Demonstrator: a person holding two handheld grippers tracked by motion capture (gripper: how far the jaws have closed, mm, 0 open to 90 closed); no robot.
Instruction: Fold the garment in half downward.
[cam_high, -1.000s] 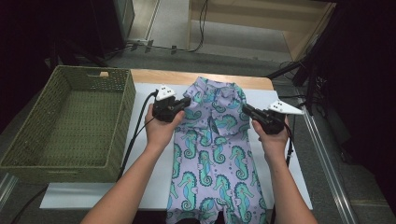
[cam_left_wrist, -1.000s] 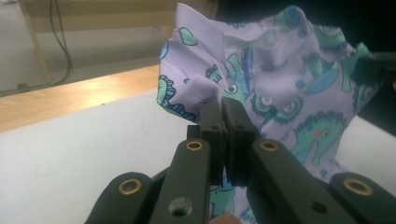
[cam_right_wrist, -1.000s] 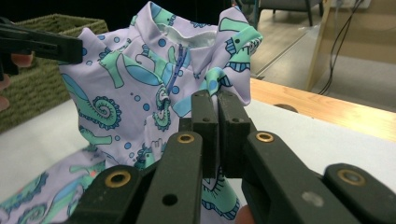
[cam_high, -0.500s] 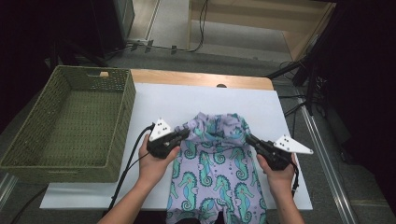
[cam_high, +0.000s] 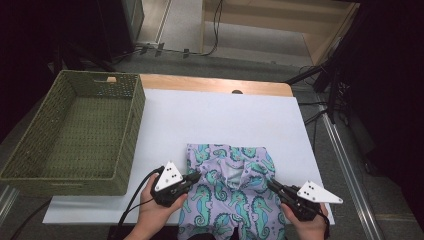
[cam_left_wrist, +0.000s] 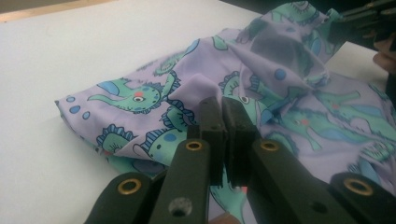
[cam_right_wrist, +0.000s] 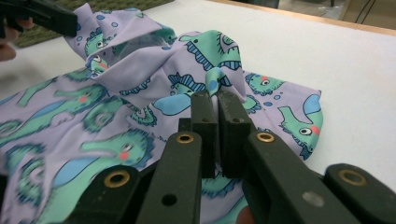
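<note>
A lilac garment (cam_high: 235, 200) printed with green seahorses lies at the near edge of the white table cover (cam_high: 225, 120), its far part doubled back over the rest. My left gripper (cam_high: 196, 176) is shut on the fabric at the garment's left side. My right gripper (cam_high: 270, 184) is shut on it at the right side. In the left gripper view the jaws (cam_left_wrist: 222, 105) pinch a raised fold of the garment (cam_left_wrist: 280, 93). In the right gripper view the jaws (cam_right_wrist: 217, 100) pinch a bunched edge of the garment (cam_right_wrist: 140, 70).
A green woven basket (cam_high: 132, 135) with nothing in it stands on the left of the table. Bare white cover stretches beyond the garment to a wooden strip (cam_high: 215, 85) at the far edge. Dark stands and cables (cam_high: 335, 85) rise at the right.
Both grippers have come toward the person with the garment's far edge, folding it back over the near part. The far half of the white cover now lies bare.
</note>
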